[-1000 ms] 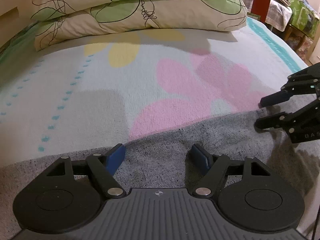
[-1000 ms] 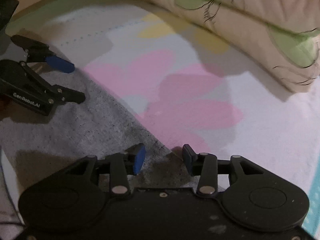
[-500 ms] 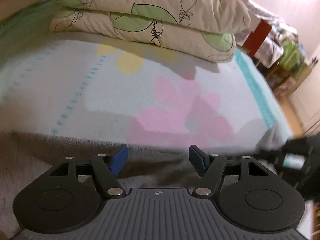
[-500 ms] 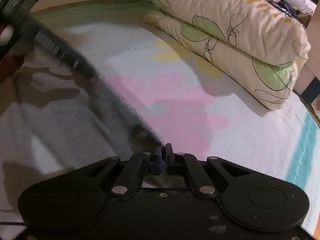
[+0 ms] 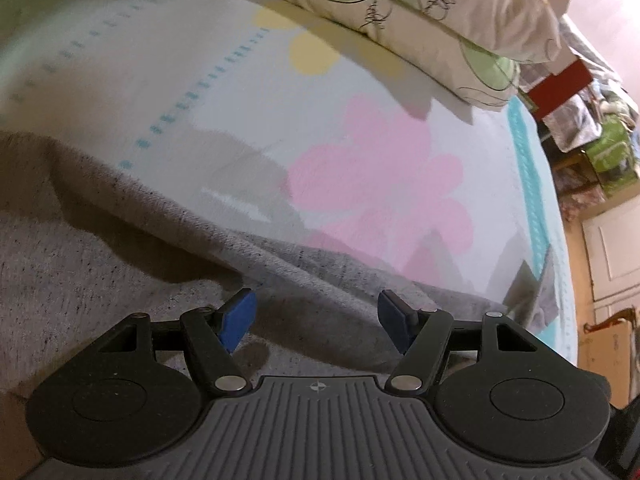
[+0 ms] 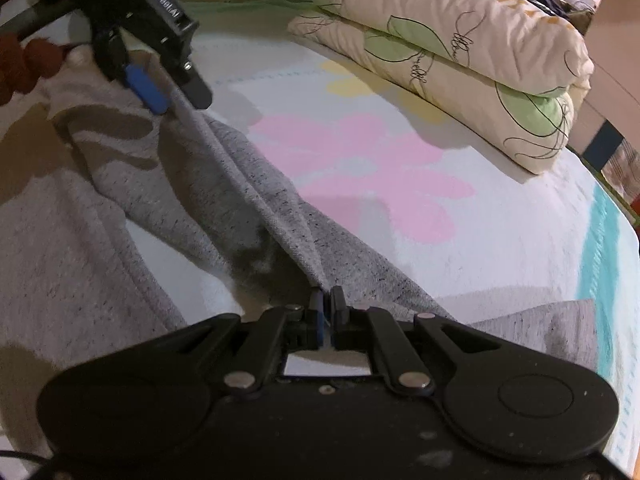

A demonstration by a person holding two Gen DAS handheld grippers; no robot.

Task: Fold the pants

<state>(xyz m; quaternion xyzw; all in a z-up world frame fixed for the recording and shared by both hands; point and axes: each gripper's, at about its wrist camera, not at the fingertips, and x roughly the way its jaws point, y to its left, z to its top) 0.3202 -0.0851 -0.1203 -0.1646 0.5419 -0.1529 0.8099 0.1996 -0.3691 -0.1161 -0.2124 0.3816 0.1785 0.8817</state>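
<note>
The grey pants (image 6: 256, 200) lie across the near part of the bed (image 6: 500, 216), partly lifted; the right gripper (image 6: 327, 300) has its jaws pinched tight on a ridge of the fabric, judged to be an edge taken up to carry over for the fold; a taut crease runs from that pinch up toward the left gripper (image 6: 168, 88). In its own view the left gripper (image 5: 316, 312) stands wide with nothing pressed between its blue pads (image 5: 238, 318), the cloth only lying beneath; in the right wrist view the crease passes between its fingers, contact uncertain. Fabric: heathered knit, soft, dark-flecked, draping in loose folds; bedsheet pale with pink and yellow flower print, teal border; two stacked pillows (image 6: 460, 52), cream with green leaf outlines, plump, at the far end.
</note>
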